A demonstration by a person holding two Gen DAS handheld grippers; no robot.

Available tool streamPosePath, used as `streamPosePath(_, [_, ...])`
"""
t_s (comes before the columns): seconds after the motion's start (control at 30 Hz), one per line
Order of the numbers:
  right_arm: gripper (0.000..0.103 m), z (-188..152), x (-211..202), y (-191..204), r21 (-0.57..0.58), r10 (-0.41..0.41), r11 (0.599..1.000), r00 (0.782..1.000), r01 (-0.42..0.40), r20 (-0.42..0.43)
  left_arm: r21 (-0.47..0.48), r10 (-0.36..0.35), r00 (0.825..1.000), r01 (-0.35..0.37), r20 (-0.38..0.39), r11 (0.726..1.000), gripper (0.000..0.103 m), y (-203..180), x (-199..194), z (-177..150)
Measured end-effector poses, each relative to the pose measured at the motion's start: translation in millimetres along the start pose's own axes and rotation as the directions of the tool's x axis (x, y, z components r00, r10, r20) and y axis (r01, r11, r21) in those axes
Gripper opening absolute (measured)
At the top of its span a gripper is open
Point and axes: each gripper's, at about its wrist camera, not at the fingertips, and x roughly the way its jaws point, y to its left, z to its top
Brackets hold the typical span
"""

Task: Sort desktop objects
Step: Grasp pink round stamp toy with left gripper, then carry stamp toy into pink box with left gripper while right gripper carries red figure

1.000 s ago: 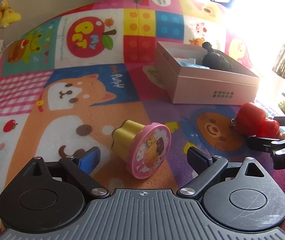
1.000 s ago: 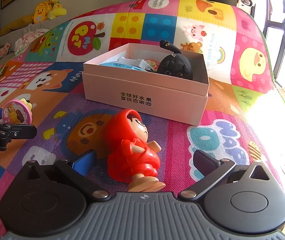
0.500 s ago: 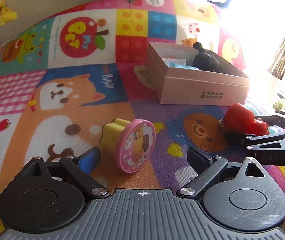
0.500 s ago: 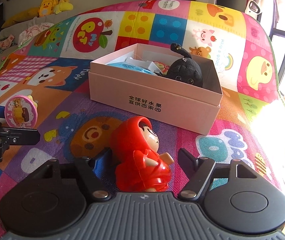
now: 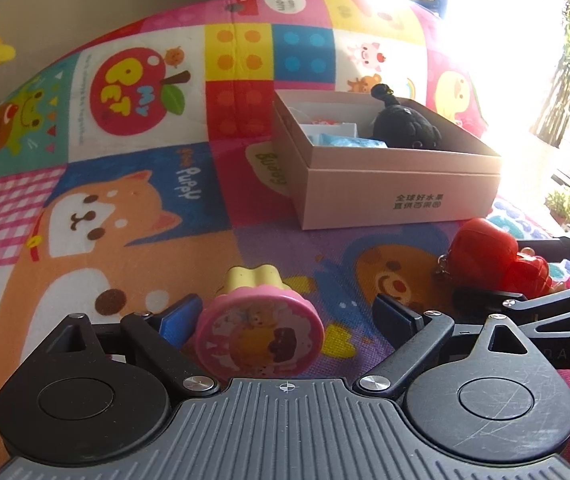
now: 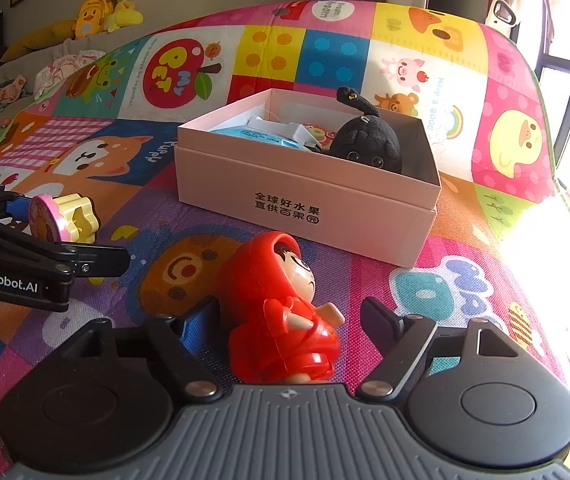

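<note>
A pink and yellow cupcake toy (image 5: pixel 259 330) lies on its side on the colourful mat, between the fingers of my open left gripper (image 5: pixel 285 316); the left blue pad is close to it. It also shows in the right wrist view (image 6: pixel 63 218). A red hooded figurine (image 6: pixel 281 312) lies between the fingers of my open right gripper (image 6: pixel 289 316), not clamped. It also shows in the left wrist view (image 5: pixel 493 258). A pink open box (image 6: pixel 285 200) behind it holds a black plush cat (image 6: pixel 367 142) and blue packets.
The box (image 5: pixel 397 196) stands on the mat beyond both toys. The left gripper's arm (image 6: pixel 13 264) is at the left of the right wrist view. Plush toys (image 6: pixel 101 12) and clothes lie on a sofa at the far left. Bright window at right.
Both grippers have moved forward, so each toy now lies between its fingers. The right gripper's jaws narrowed half a second ago and have widened again. Neither toy is gripped.
</note>
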Motion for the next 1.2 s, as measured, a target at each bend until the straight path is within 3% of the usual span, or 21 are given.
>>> streamPosePath(0.1, [0.078,0,0,2,-0.009,-0.001,1.0,1.0,0.001,0.002,-0.005,0.022,1.0,-0.022,-0.002,1.0,0.084,5,-5,-4])
streamPosePath(0.17, [0.078,0,-2,3,-0.018,-0.006,1.0,1.0,0.006,0.007,-0.008,0.03,1.0,-0.03,-0.007,1.0,0.069,8,-7,-6])
streamPosePath(0.23, [0.067,0,-3,4,-0.027,-0.009,1.0,1.0,0.01,0.008,-0.006,0.034,0.999,-0.034,-0.009,0.999,0.061,10,-10,-7])
streamPosePath(0.3, [0.056,2,-3,4,-0.029,0.003,1.0,1.0,-0.004,-0.012,-0.005,0.033,0.999,-0.033,-0.008,0.999,0.061,12,-13,-7])
streamPosePath(0.5, [0.053,10,-18,-10,0.005,0.046,0.999,0.998,-0.046,-0.032,0.017,-0.004,1.0,0.004,0.016,1.0,0.061,9,-29,-2])
streamPosePath(0.63, [0.053,34,-56,-29,0.019,0.033,0.999,0.995,-0.035,0.091,0.039,-0.048,0.997,0.045,0.06,0.998,0.061,3,-38,17])
streamPosePath(0.77, [0.053,62,-94,-56,0.086,0.057,0.993,0.975,-0.077,0.215,0.089,-0.086,0.986,0.074,0.141,0.993,0.061,-11,-38,52])
streamPosePath(0.87, [0.053,69,-106,-66,0.106,0.022,0.993,0.964,-0.052,0.266,0.119,-0.106,0.977,0.085,0.183,0.989,0.061,-24,-23,77])
streamPosePath(1.07, [0.053,61,-92,-80,0.147,-0.03,0.989,0.975,-0.003,0.219,0.131,-0.151,0.965,0.125,0.215,0.984,0.061,-56,25,112])
streamPosePath(1.2, [0.053,52,-80,-88,0.169,-0.056,0.985,0.984,0.026,0.171,0.156,-0.149,0.972,0.121,0.182,0.98,0.062,-72,60,113])
